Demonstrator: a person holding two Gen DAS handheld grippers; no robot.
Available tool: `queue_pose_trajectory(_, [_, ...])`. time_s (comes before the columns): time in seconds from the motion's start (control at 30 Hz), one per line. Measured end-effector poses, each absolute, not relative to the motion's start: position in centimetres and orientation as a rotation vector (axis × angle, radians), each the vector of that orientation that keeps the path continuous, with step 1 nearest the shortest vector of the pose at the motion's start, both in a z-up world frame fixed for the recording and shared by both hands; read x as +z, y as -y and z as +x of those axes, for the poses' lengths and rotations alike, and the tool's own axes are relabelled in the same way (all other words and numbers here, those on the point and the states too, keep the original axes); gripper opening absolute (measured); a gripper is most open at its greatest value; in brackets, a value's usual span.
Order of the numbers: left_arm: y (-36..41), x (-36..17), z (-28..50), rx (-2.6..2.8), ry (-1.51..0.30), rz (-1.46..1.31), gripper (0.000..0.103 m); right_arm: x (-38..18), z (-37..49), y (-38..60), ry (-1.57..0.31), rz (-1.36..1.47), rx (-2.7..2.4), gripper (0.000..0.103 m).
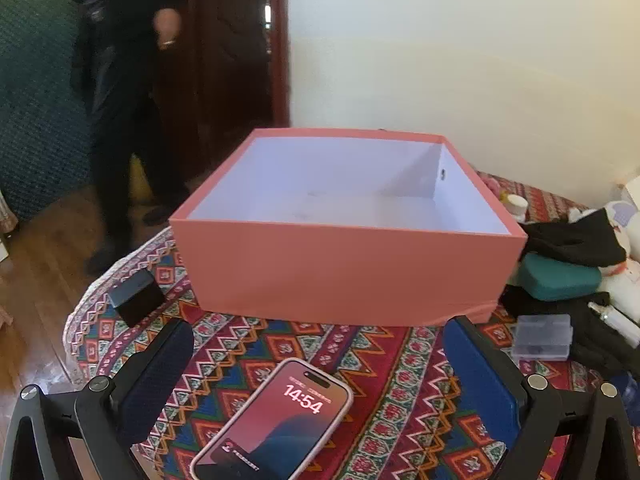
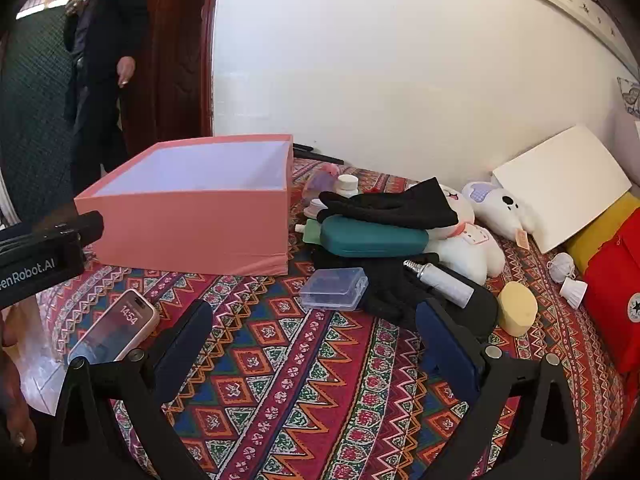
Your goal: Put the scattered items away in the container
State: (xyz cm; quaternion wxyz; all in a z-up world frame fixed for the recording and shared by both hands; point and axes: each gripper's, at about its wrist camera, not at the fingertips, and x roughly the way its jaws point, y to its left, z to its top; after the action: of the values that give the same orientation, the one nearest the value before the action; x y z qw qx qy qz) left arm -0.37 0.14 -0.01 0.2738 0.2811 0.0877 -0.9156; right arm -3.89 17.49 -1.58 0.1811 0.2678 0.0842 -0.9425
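An open pink box [image 1: 344, 264] with a white, empty inside stands on a patterned cloth; it also shows in the right wrist view [image 2: 192, 228]. My left gripper [image 1: 320, 344] is open and empty, its jaws either side of a pink-cased phone [image 1: 280, 420] lying screen up just before the box. My right gripper [image 2: 316, 316] is open and empty, low over the cloth, short of a clear plastic case [image 2: 334, 289]. Beyond it lie a teal case [image 2: 372, 237], black gloves [image 2: 392, 204], a small spray bottle [image 2: 440, 279] and a white plush rabbit [image 2: 468, 240].
A small black box [image 1: 138, 296] sits at the cloth's left edge. A yellow sponge [image 2: 518, 308], white shuttlecocks [image 2: 572, 290], a red bag [image 2: 616, 292] and a white board [image 2: 564, 184] lie at the right. A person in black [image 2: 100, 60] stands by the door, back left.
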Motion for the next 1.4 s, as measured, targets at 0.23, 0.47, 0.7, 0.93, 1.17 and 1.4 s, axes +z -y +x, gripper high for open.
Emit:
queue_pose_trajectory(0.23, [0.0,0.3,0.3,-2.467,-0.233,0.763,0.103,-2.2,-4.4,-17.1,-0.243,0.788,-2.653,0.103])
queue_pose_trajectory(0.47, [-0.1,0.0,0.1,-2.474,-0.223,0.759,0.103,-2.1,-4.4,-17.4,-0.227,0.786,-2.649,0.103])
queue_pose_trajectory(0.7, [-0.6,-0.1,-0.1,-2.489,-0.200,0.766,0.103,-1.9,-4.3,-17.7,-0.224,0.780,-2.653,0.103])
queue_pose_trajectory(0.93, [-1.5,0.0,-0.3,-2.505,-0.191,0.743,0.103,-1.6,-4.2,-18.3,-0.217,0.783,-2.659,0.103])
queue_pose_trajectory(1.17, [-3.5,-0.4,-2.0,-2.555,-0.184,0.793,0.103,-1.1,-4.1,-20.8,-0.192,0.803,-2.687,0.103])
queue_pose_trajectory(1.4, [-9.1,-2.6,-7.5,-2.750,-0.050,0.967,0.103,-1.9,-5.9,-29.4,-0.090,0.961,-2.803,0.103])
